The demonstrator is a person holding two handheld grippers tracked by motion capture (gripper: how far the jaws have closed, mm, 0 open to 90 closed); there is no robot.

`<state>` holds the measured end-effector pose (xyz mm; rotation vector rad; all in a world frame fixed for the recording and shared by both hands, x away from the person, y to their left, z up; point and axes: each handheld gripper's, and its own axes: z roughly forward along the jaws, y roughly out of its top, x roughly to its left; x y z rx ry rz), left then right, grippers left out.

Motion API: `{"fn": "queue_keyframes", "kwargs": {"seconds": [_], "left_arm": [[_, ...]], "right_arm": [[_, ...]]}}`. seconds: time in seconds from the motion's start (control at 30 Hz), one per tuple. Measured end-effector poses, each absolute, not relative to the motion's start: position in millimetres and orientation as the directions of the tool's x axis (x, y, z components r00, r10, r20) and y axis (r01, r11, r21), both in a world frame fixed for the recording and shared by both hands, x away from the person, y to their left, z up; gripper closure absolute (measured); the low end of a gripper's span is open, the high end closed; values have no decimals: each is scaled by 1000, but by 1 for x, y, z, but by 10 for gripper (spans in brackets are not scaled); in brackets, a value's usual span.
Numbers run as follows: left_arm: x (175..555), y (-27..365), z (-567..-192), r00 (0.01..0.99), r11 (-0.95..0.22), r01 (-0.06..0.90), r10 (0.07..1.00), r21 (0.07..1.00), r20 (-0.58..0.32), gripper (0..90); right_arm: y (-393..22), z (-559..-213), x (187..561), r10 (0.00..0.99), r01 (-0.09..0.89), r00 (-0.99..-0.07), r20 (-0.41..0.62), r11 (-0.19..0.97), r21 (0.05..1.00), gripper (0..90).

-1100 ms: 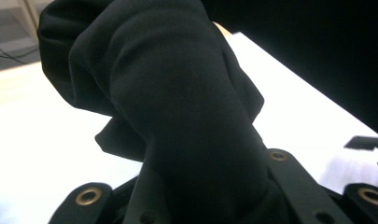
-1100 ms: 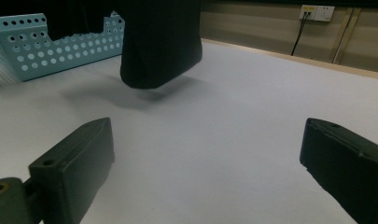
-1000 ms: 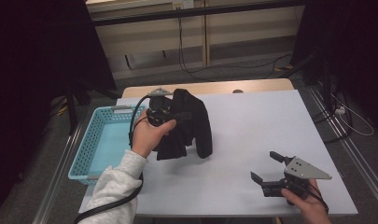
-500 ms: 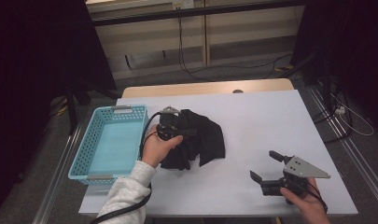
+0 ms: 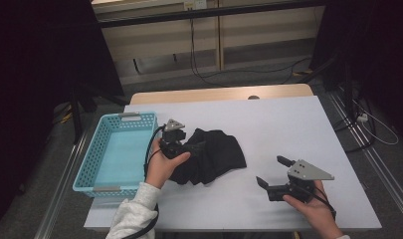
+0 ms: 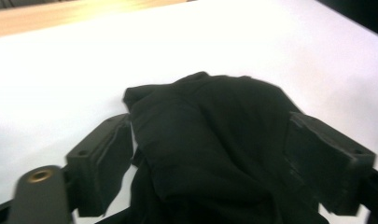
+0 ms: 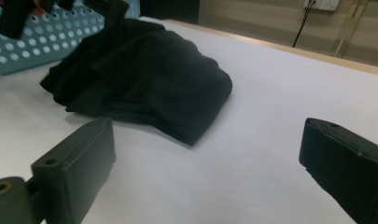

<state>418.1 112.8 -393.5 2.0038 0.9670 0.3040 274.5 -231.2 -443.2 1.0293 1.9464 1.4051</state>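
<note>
We have the black garment [image 5: 209, 157] bunched in a heap on the bench left of centre, just beside the teal basket [image 5: 114, 152] at the left edge, so it looks freshly pulled from there for folding. Left gripper [image 5: 181, 147] sits low at the heap's left end; its jaws have just been opening, now spread wide, cloth between them but not pinched. Right gripper [image 5: 271, 174] waits near the front right corner, well apart, spread and empty, probably next to grab.
</note>
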Motion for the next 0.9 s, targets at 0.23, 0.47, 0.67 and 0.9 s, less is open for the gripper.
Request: {"fn": "queue_keyframes", "kwargs": {"seconds": [0.23,0.47,0.67,0.9], "left_arm": [[412,116,-401,704,-374,510,699,775,-126,113],[410,114,-401,707,-378,492,700,784,-105,110],[409,111,-396,721,-389,469,688,793,-89,109],[408,114,-393,712,-369,455,698,811,-82,114]], "right_arm": [[-210,-442,302,822,321,-570,-11,235,917,148],[-186,-450,327,791,363,-609,-57,342,867,324],[-173,-459,339,769,414,-638,-45,391,822,407],[-156,-462,348,729,423,-678,-92,490,762,713]]}}
